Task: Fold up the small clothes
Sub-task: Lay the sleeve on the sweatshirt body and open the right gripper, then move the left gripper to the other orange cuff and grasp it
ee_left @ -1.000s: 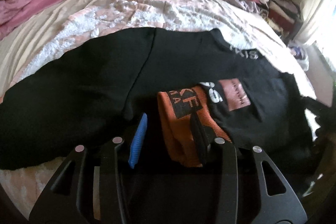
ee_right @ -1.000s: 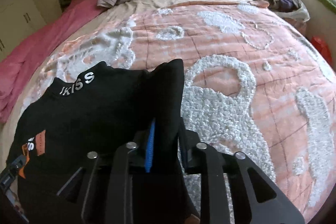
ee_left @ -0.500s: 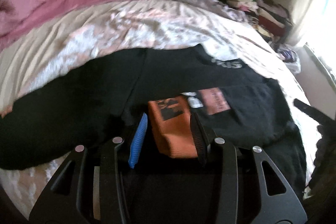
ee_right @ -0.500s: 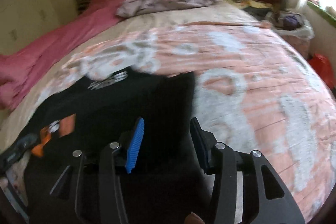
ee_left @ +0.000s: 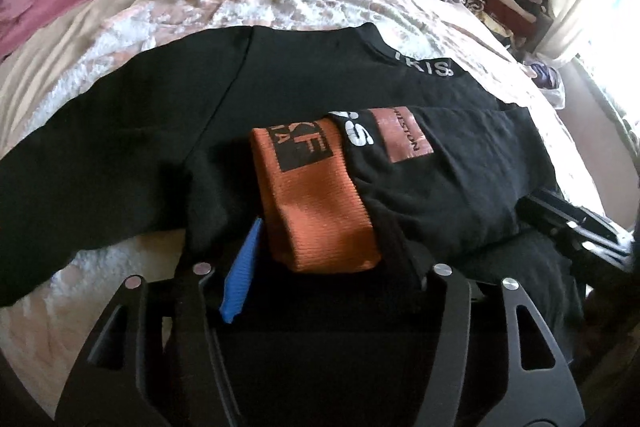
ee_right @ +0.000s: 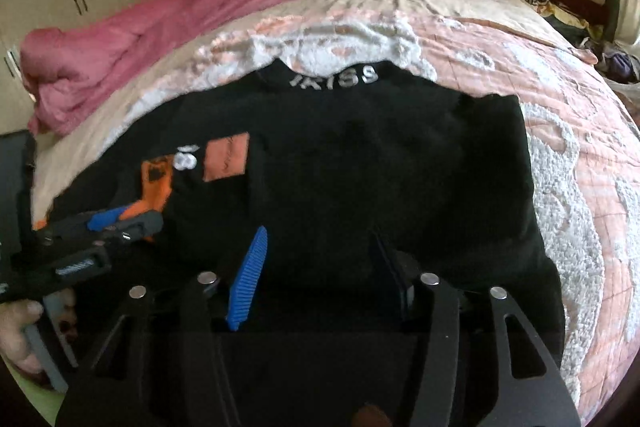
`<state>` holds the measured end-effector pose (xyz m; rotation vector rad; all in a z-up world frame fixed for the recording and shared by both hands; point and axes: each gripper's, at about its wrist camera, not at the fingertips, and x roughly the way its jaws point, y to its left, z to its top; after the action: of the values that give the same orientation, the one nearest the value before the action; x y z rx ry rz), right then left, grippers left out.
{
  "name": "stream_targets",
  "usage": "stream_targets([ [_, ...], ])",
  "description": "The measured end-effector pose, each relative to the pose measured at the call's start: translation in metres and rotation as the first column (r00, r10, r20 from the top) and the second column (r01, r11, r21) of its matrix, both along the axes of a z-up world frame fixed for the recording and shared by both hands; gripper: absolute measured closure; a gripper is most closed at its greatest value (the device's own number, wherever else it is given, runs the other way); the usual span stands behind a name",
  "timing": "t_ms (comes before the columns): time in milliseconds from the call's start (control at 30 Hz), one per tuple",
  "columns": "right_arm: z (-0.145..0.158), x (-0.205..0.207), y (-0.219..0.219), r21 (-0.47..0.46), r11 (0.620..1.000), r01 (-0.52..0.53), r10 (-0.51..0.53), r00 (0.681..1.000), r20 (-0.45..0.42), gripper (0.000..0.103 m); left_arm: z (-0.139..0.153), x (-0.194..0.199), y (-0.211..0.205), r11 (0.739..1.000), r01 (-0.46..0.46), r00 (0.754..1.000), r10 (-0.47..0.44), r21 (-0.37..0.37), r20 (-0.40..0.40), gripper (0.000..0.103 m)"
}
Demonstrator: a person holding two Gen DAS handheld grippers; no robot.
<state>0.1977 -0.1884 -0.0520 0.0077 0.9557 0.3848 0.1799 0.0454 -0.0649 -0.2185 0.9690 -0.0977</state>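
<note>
Two grippers we hold over a black sweatshirt (ee_right: 360, 155) spread on the bed (ee_right: 560, 75). Our left gripper (ee_left: 320, 247) has its jaws spread around the orange cuff (ee_left: 316, 195) of a sleeve folded across the chest. Our right gripper (ee_right: 320, 259) is spread wide above the hem, gripping nothing
</note>
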Motion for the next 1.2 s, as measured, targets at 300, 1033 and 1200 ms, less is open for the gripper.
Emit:
stream_targets([
  [300, 0.001, -0.007, -0.005, 0.047, 0.999, -0.005, 0.005, 1.000, 0.002, 0.046, 0.013, -0.015, 0.005, 1.000, -0.010, 0.999, 0.010, -0.005, 0.031, 0.049],
  [1033, 0.161, -0.030, -0.039, 0.169, 0.986, 0.004, -0.051, 0.960, 0.276, 0.033, 0.081, -0.062, 0.068, 0.984, -0.174, 0.972, 0.164, 0.042, 0.165, 0.026],
  [1200, 0.185, -0.030, -0.024, 0.198, 0.978, -0.062, -0.002, 0.951, 0.309, 0.033, 0.084, -0.075, 0.100, 0.968, -0.246, 0.957, 0.235, 0.046, 0.169, 0.026],
])
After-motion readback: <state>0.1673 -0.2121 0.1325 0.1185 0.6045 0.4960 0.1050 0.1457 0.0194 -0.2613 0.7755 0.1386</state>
